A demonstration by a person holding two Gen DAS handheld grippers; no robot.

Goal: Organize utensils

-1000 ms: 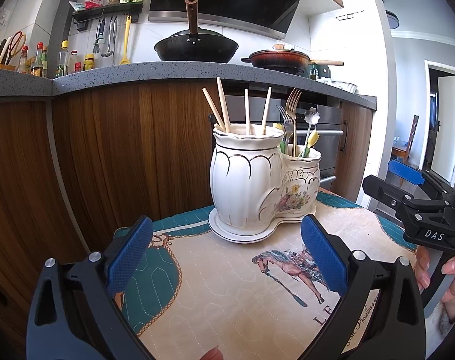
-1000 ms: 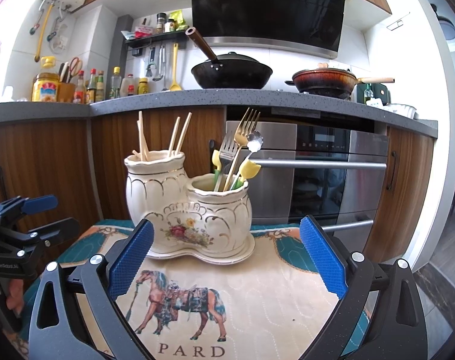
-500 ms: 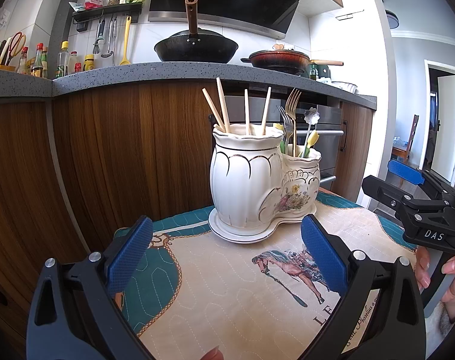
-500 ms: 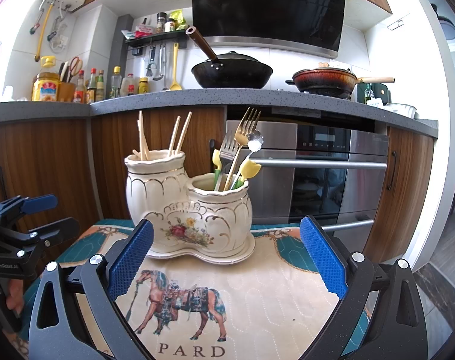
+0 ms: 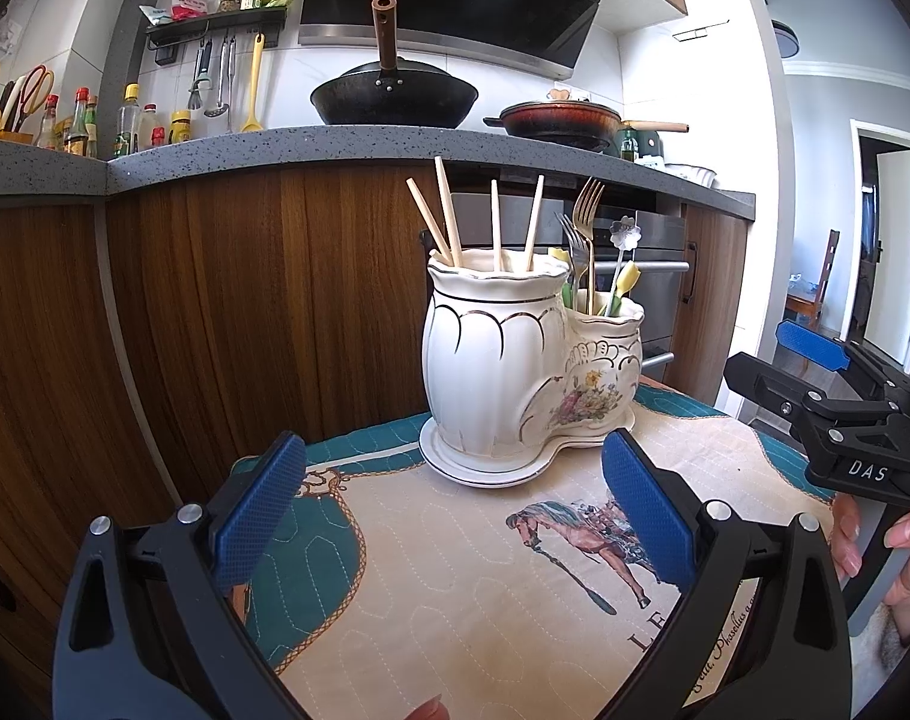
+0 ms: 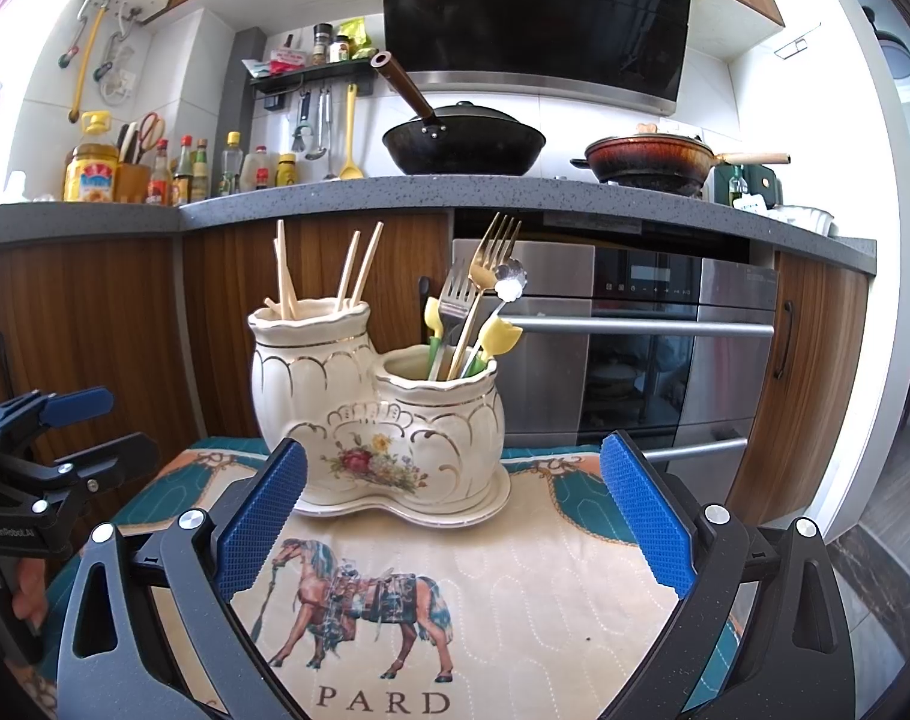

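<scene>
A white ceramic double holder (image 5: 515, 360) (image 6: 371, 414) with gold trim and painted flowers stands on a horse-print mat (image 5: 485, 588) (image 6: 515, 600). Its taller pot holds several wooden chopsticks (image 5: 449, 216) (image 6: 353, 267). The lower pot holds forks (image 5: 584, 222) (image 6: 485, 264), a flower-headed spoon (image 5: 626, 237) (image 6: 509, 285) and yellow-tipped picks (image 6: 500, 333). My left gripper (image 5: 452, 519) stands open in front of the holder, nothing between its blue pads. My right gripper (image 6: 452, 516) is open too, facing the holder's flowered side and empty. Each gripper shows in the other's view, the right (image 5: 839, 396) and the left (image 6: 65, 438).
Wooden cabinet fronts (image 5: 215, 312) and a steel oven (image 6: 665, 348) stand close behind the small table. The grey counter (image 6: 455, 192) above carries a black wok (image 6: 461, 144), a brown pan (image 6: 647, 159) and bottles (image 6: 179, 171). A hand (image 5: 893, 552) grips the right tool.
</scene>
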